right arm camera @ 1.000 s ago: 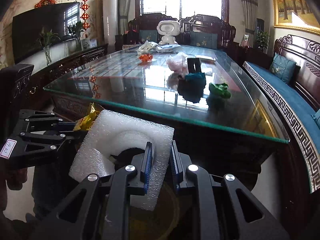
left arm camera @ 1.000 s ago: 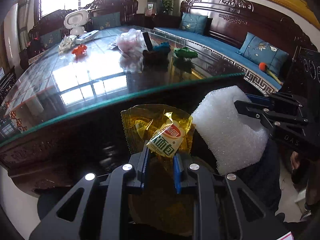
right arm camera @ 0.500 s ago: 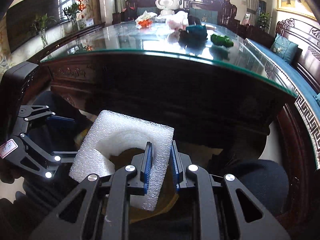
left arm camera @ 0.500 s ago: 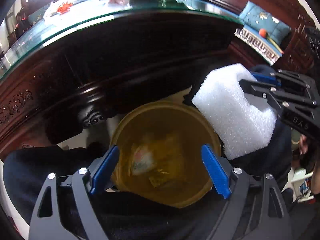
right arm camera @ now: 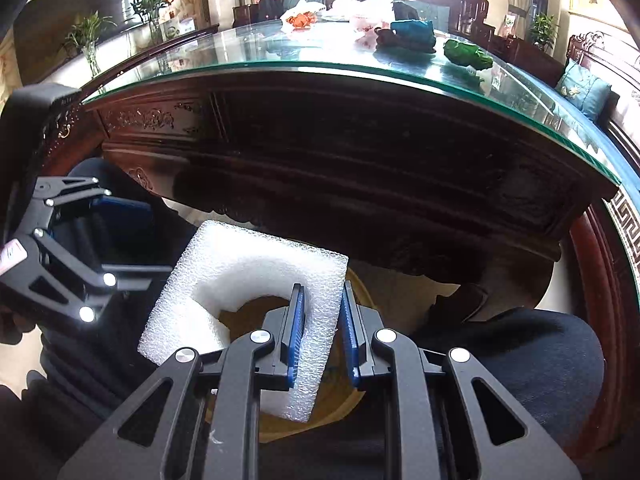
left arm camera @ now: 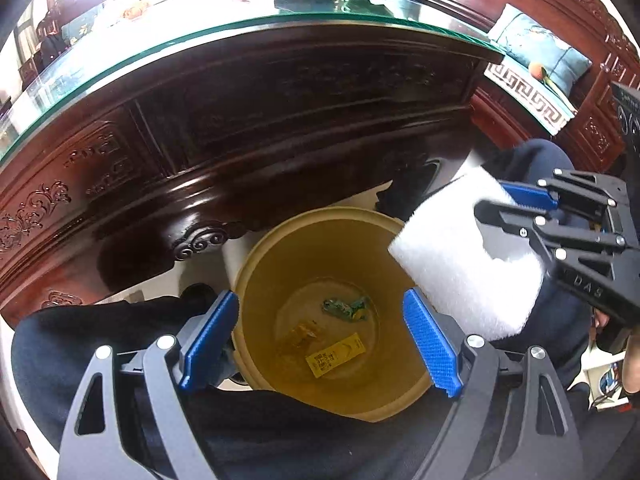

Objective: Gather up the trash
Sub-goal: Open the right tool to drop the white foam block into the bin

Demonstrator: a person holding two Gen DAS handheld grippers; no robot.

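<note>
Trash bin (left arm camera: 256,280), tan and round, sits on the floor between my dark-trousered knees in the left wrist view, hard against the carved wooden table (left arm camera: 280,120) with its glass top. My left gripper (left arm camera: 322,346) hangs over the bin's mouth with its blue pads spread wide and nothing between them; its jaws have just been opening. At the bottom of the bin lie a green wrapper (left arm camera: 345,309), a yellow packet (left arm camera: 335,354) and a crumpled amber wrapper (left arm camera: 300,334). To the right, my right gripper (left arm camera: 516,204) reaches in from the side, clamped on a white foam block (left arm camera: 460,268) that overhangs the bin's right rim. From the right wrist view, the same right gripper (right arm camera: 322,334) has its two blue pads pressed on one wall of the foam block (right arm camera: 248,272), a square piece with a round hollow cut through it, tilted and held above the bin (right arm camera: 352,400), whose tan rim shows beneath and through the hollow. My left gripper (right arm camera: 96,240) appears at the left edge, just beside the foam, and this view does not let me judge its gap. Farther off, on the glass table top (right arm camera: 280,48), rest a green bundle (right arm camera: 466,54), a teal bundle (right arm camera: 412,32) and some orange scraps (right arm camera: 302,20).
</note>
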